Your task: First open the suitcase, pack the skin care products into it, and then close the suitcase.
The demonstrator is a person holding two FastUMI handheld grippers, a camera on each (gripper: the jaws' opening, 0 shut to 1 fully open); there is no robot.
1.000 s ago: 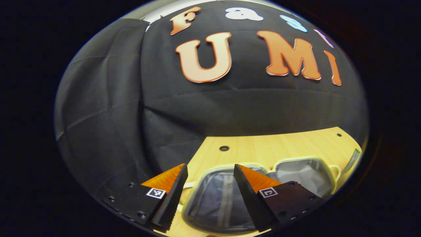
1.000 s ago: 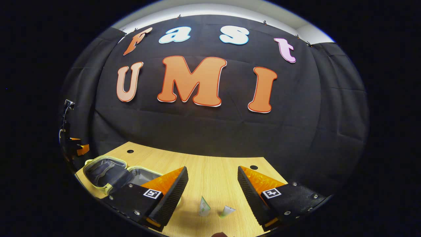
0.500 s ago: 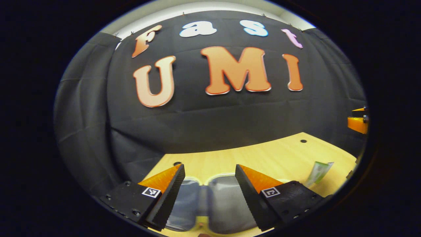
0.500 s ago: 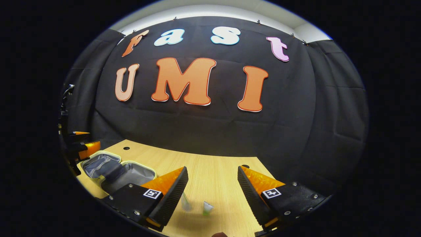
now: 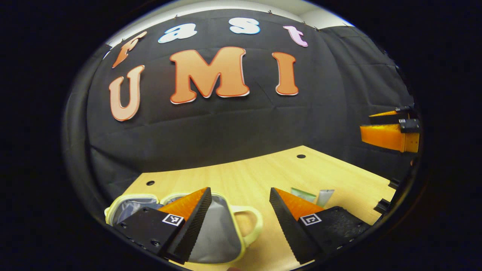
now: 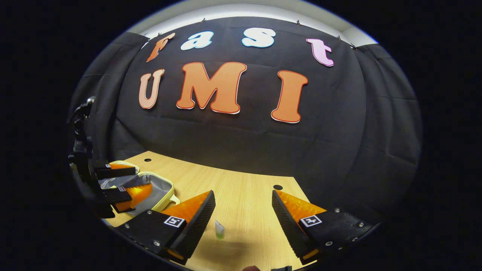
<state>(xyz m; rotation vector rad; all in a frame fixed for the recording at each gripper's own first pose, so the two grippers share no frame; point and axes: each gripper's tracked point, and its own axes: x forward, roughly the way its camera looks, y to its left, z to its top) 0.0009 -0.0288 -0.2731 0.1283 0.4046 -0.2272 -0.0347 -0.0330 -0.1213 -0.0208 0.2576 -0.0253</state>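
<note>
The small yellow-rimmed grey suitcase [image 5: 220,231] lies open at lower left. 2 skin care tubes [image 5: 314,195] wait on the wooden surface [image 5: 263,177]. Both claws, left claw [image 5: 239,216] and right claw [image 6: 243,222], gape, holding nothing.

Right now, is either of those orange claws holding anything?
No. The left gripper and right gripper are both open and empty; a tube lies untouched on the table.
</note>
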